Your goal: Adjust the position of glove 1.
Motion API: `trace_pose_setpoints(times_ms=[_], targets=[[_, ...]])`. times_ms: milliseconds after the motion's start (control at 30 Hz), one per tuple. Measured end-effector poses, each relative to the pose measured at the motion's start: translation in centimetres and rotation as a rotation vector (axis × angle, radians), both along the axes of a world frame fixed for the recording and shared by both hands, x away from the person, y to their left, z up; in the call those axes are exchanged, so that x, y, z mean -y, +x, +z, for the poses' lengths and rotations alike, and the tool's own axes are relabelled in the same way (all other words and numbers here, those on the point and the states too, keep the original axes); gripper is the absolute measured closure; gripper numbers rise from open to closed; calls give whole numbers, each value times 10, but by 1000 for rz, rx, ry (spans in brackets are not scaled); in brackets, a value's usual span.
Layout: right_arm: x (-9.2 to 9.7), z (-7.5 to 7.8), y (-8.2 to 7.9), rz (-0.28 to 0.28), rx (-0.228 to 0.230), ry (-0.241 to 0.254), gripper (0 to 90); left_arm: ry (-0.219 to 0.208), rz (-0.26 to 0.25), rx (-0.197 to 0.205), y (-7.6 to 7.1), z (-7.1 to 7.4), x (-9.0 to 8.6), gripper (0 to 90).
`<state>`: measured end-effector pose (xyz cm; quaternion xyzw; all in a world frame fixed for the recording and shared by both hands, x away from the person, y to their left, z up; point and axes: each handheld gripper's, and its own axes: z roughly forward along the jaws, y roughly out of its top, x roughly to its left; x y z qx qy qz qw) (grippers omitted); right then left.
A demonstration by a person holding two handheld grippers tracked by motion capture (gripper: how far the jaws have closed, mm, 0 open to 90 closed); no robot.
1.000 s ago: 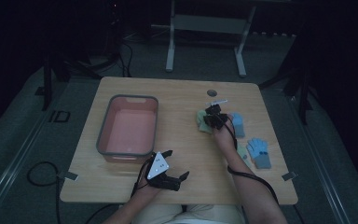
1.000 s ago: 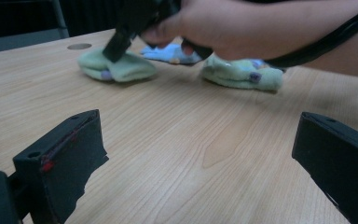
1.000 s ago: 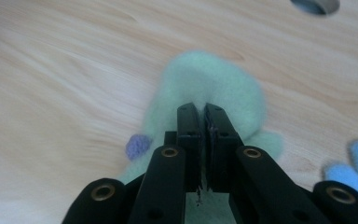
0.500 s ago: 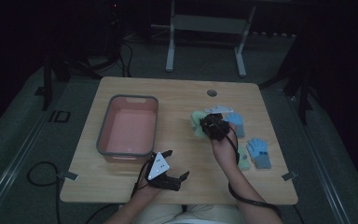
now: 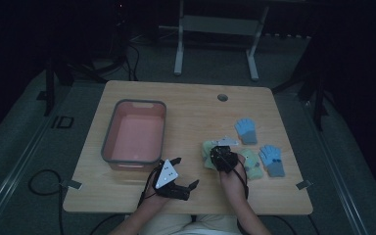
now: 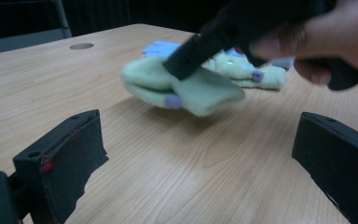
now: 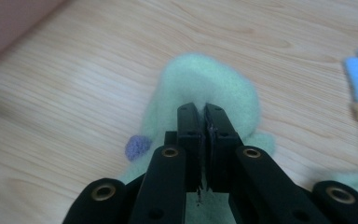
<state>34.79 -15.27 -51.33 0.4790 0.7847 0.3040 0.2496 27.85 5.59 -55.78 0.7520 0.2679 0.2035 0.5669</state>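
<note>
Pale green fleece glove [image 7: 200, 88] found pinched between pressed-together jaws of right gripper [image 7: 203, 112], just off desk [image 5: 186, 105] near front edge, apparently for transfer to pink plastic tub [image 5: 108, 147]. Left gripper [image 5: 178, 172] held idle, jaws spread, empty.

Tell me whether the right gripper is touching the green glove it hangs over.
Touching. In the right gripper view the right gripper has its jaws shut on a fold of the green glove; the left gripper view shows the glove lifted from the table.
</note>
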Motion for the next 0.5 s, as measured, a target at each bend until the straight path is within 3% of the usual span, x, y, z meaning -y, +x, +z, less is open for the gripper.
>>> trace_pose_setpoints(times_ms=[133,300,500], targets=[[2,-16,0,8,-41,-3,861,0,-1,3,0,0,0,20],[5,-29,2,17,-56,5,829,2,0,-4,1,0,0,20],[9,-29,3,26,-60,25,742,2,-3,2,0,0,0,20]])
